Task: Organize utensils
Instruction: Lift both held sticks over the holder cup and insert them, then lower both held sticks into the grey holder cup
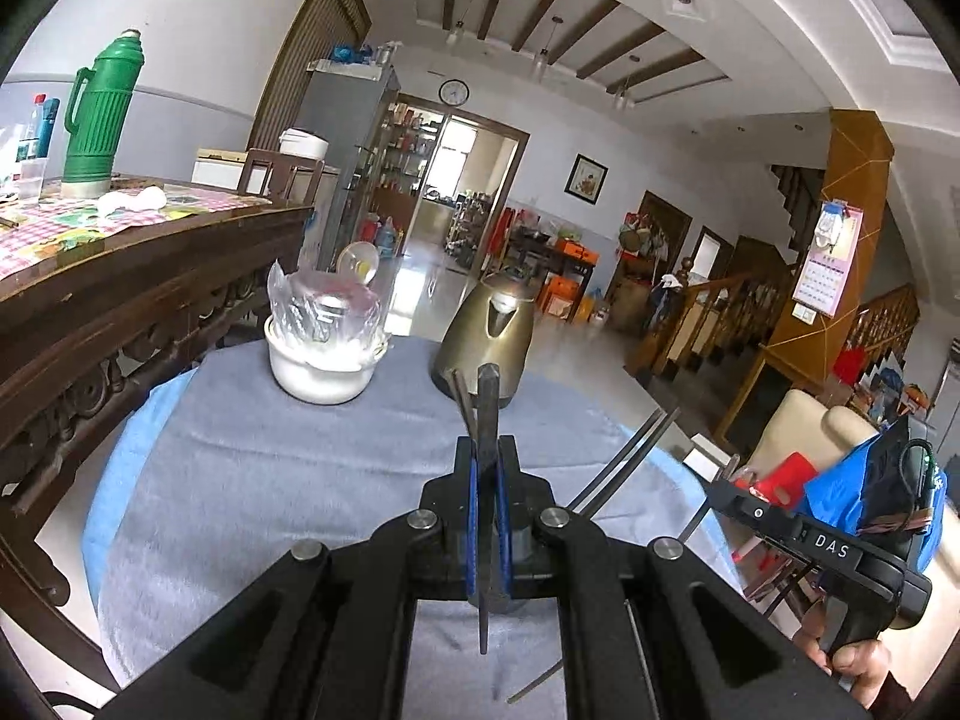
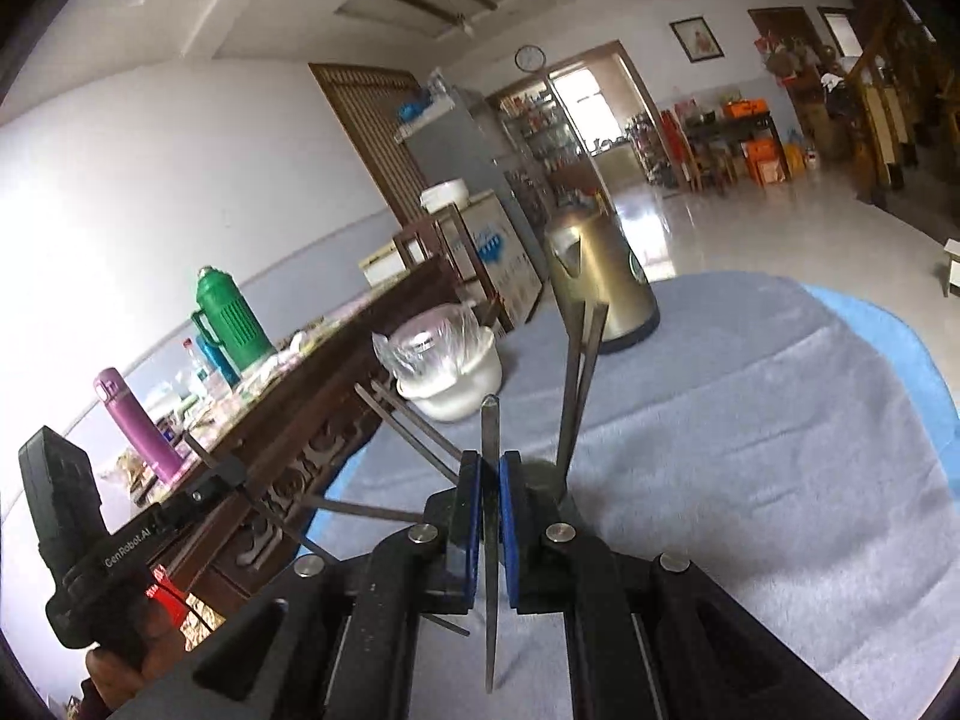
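My left gripper (image 1: 487,468) is shut on a dark metal chopstick (image 1: 487,414) that stands up between the blue pads; a second thin stick leans beside it. My right gripper (image 2: 491,480) is shut on another metal chopstick (image 2: 491,438), held above the grey towel (image 2: 750,420). Several more chopsticks (image 2: 576,372) fan out behind the right gripper from something I cannot see. In the left wrist view two chopsticks (image 1: 624,456) slant up at the right, near the right gripper's body (image 1: 834,546). The left gripper's body (image 2: 78,540) shows at the lower left of the right wrist view.
A white bowl with a plastic bag in it (image 1: 324,354) and a gold kettle (image 1: 489,336) stand at the far side of the towel-covered round table (image 1: 240,468). A dark wooden table (image 1: 120,294) with a green thermos (image 1: 99,114) is close on the left.
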{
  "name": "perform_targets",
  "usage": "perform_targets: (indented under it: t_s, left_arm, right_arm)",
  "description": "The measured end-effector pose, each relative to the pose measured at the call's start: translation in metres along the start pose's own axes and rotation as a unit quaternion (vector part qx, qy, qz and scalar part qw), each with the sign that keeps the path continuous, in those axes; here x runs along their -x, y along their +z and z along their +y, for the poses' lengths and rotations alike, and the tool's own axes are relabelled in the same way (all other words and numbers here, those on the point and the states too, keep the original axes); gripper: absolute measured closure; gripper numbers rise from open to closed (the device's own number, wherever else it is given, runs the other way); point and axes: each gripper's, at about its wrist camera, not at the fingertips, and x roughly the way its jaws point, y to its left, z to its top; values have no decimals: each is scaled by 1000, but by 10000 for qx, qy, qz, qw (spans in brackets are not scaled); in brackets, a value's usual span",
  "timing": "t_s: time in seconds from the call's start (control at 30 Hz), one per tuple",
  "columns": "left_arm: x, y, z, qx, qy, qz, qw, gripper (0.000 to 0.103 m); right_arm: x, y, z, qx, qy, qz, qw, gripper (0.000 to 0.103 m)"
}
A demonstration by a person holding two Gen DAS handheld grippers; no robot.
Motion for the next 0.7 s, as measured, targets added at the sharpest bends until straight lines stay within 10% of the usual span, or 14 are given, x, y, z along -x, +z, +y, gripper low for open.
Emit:
perform_targets:
  t_s: [0.7]
  left_arm:
    - [26,63,-26,-504,191,-1042,9931,97]
  right_arm:
    - [44,66,27,425,-262,-1238,9910,96]
